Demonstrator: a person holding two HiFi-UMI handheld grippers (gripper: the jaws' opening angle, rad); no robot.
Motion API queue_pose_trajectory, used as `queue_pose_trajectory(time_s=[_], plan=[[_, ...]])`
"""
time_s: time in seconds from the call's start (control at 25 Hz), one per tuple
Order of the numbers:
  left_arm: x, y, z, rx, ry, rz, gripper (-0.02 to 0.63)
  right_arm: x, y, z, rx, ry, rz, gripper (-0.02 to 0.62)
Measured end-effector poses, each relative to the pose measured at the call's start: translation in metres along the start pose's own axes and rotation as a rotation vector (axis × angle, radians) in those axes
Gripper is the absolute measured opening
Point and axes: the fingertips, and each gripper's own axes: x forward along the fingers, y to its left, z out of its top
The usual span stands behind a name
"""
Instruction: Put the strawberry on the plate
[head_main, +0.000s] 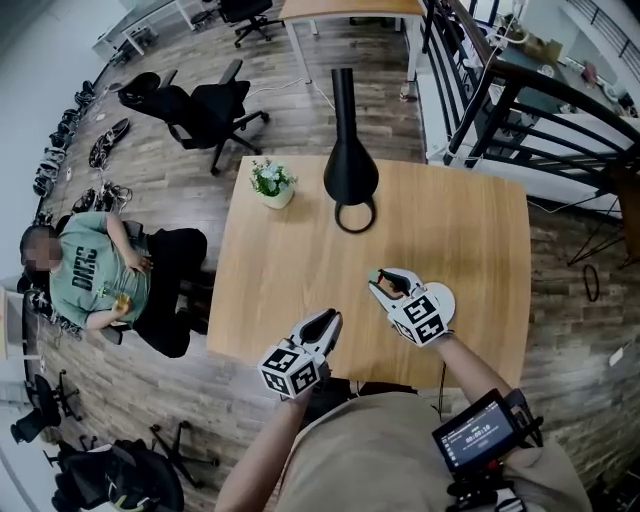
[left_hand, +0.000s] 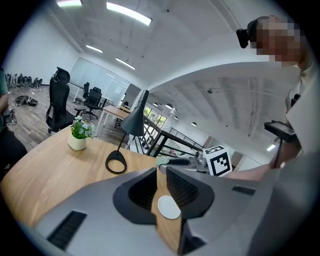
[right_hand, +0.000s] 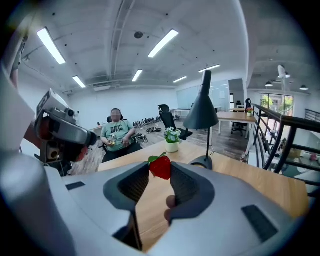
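Nearest, at the wearer's chest: small screen (head_main: 476, 432), lit, on a dark mount.

Left gripper (head_main: 331, 319): grey, with a marker cube, held over the near edge of the table (head_main: 480, 240). Its jaws stood a narrow slit apart and gripped nothing; only bare wood showed between them.

Right gripper (head_main: 380, 283): same make, held over the table just beyond the left one. Its jaws were clamped on the strawberry (right_hand: 160, 167), which sat pinched at the very tips, red body down and green leaf up, clear of the tabletop.

Plate (head_main: 446, 297): white, round, on the table near its front edge. It lay partly under the right gripper's marker cube in the head view. The strawberry was not on it.

Lamp (head_main: 350, 160): black, cone shade, ring-shaped base resting on the far half of the table.

Potted plant (head_main: 272, 183): small white pot, green leaves and pale flowers, at the far left corner of the table, beside the lamp but apart from it.

Seated person (head_main: 100, 275): green shirt, on a chair left of the table.

Office chair (head_main: 200, 110): black, on the wood floor beyond the table.

Railing (head_main: 520, 110): dark metal, to the far right.
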Motion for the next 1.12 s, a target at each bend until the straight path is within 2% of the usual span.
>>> queue_pose_trajectory(time_s=[0.44,0.84,1.12], plan=[[0.029,-0.035,0.003,0.022,-0.01,-0.069,0.044,-0.095,-0.025,0.04,-0.042,-0.12,-0.097,0.14],[0.052,-0.064,0.007,0.067,0.017,-0.139,0.043,-0.166,-0.052,0.045,-0.039,-0.174,-0.229,0.14],[0.072,-0.081,0.008,0.098,0.046,-0.181,0.044,-0.197,-0.069,0.027,-0.021,-0.171,-0.31,0.14]])
